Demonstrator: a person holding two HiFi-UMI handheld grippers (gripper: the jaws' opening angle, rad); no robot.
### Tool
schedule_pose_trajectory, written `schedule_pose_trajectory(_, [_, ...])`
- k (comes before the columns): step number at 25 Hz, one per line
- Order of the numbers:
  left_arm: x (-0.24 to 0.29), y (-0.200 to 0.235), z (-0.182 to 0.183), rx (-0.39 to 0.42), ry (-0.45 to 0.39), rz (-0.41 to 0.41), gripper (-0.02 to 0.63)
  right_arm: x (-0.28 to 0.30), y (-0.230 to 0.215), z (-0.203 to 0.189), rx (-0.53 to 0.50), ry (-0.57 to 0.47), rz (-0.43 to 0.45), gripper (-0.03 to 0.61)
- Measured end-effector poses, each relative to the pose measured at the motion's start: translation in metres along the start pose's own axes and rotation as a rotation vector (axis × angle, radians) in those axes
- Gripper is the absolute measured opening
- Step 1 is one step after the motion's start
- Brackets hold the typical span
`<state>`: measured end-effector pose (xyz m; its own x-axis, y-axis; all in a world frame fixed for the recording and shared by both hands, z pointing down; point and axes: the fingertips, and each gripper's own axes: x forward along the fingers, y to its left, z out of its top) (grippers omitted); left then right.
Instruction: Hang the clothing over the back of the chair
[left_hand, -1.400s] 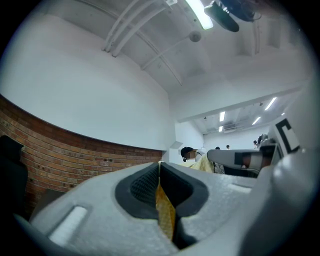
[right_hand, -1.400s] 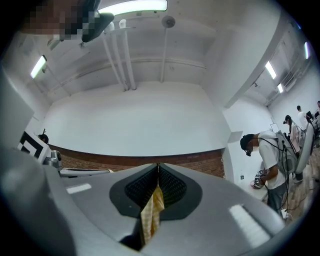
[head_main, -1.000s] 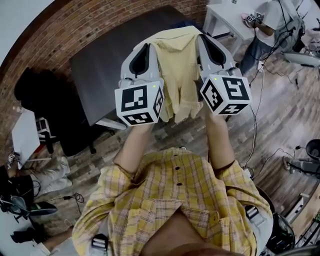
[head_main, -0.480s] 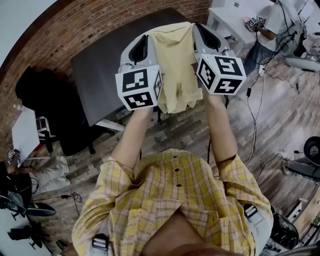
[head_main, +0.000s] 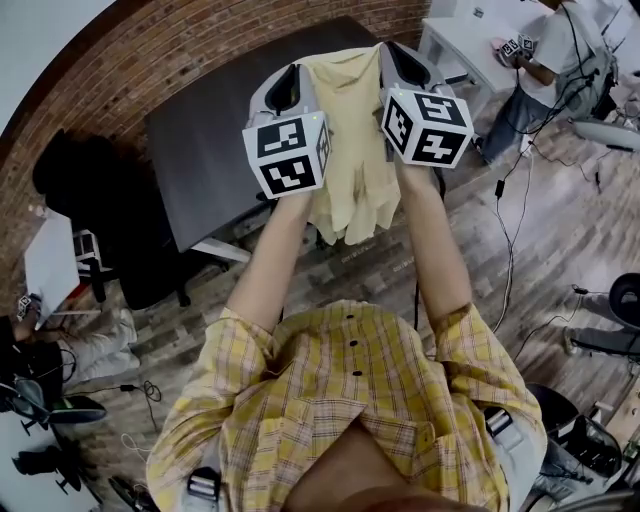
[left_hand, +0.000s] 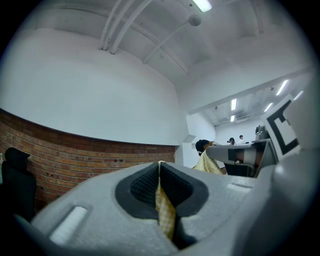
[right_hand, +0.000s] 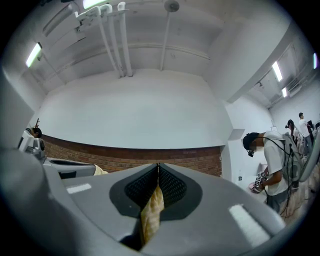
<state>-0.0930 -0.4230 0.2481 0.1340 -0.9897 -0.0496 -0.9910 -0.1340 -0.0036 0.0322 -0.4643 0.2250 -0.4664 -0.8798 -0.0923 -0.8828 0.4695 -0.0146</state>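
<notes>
The pale yellow checked shirt (head_main: 352, 150) is held up in the air between the two grippers. Its top edge is stretched from one to the other, and the rest hangs down in loose folds in front of the person's forearms.

The left gripper (head_main: 290, 88) is clenched on one end of that edge. In the left gripper view, its jaws (left_hand: 160, 167) meet on a thin fold of the cloth (left_hand: 165, 212), which trails down out of the pads. The right gripper (head_main: 400, 65) is clamped on the other end. Its own view shows the jaws (right_hand: 158, 169) pressed together on a yellow strip (right_hand: 151, 212).

The two grippers are raised side by side, near each other, with their marker cubes facing the head camera.

Beyond and below the left gripper lies a dark table (head_main: 200, 140). A black chair (head_main: 110, 215) stands further out on that gripper's outer side, well apart from the shirt, and a brick wall (head_main: 120, 70) curves behind both.

On the right gripper's outer side are a white table (head_main: 455, 45) and a standing person in a white top (right_hand: 276, 165). Plank flooring (head_main: 530, 250) lies beneath.
</notes>
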Motion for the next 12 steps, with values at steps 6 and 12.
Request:
schedule_pose_trajectory(6, [0.016,0.004,-0.015,-0.010,0.038,0.019,0.011,0.016,-0.006,-0.017,0.023,0.032,-0.012,0.012])
schedule_pose_trajectory(12, [0.024,0.005,-0.023,0.004,0.058,0.039,0.011,0.023,-0.012,-0.026,0.018,0.041,-0.031,0.012])
